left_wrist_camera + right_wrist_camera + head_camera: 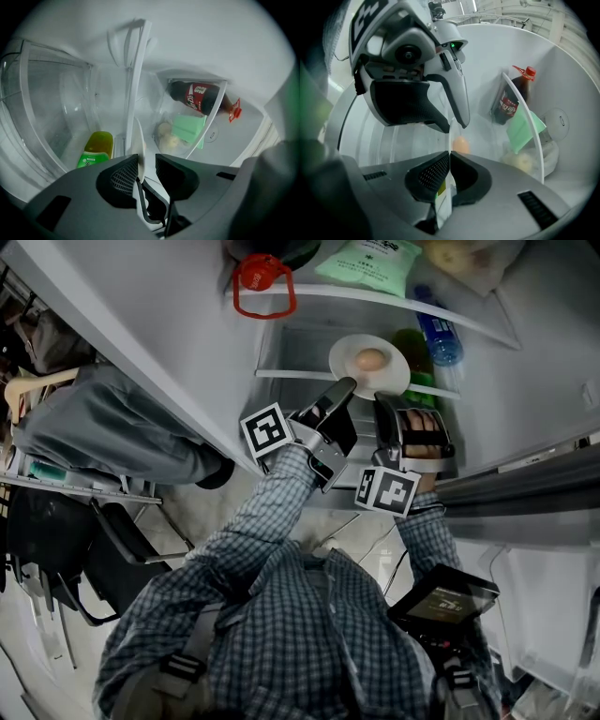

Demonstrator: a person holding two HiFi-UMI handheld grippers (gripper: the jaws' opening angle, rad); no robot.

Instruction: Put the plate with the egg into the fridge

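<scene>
Plate with the egg is already inside the fridge, held roughly level above a lower shelf; whether its base touches the shelf I cannot tell; it lies straight ahead of both tools, deeper into the fridge, so the coming move looks like a short push forward and down; the left tool meets the near left rim and the right tool the near right rim, both about equally close; the right tool is clamped on the thin rim; in the left gripper view the rim stands between jaws that are a little apart, against one pad with a gap at the other, so the right seems to carry the grip; the plate is round, white and shallow, with no long axis; the egg sits pale orange at its middle; a green bottle lies on the shelf just beside
</scene>
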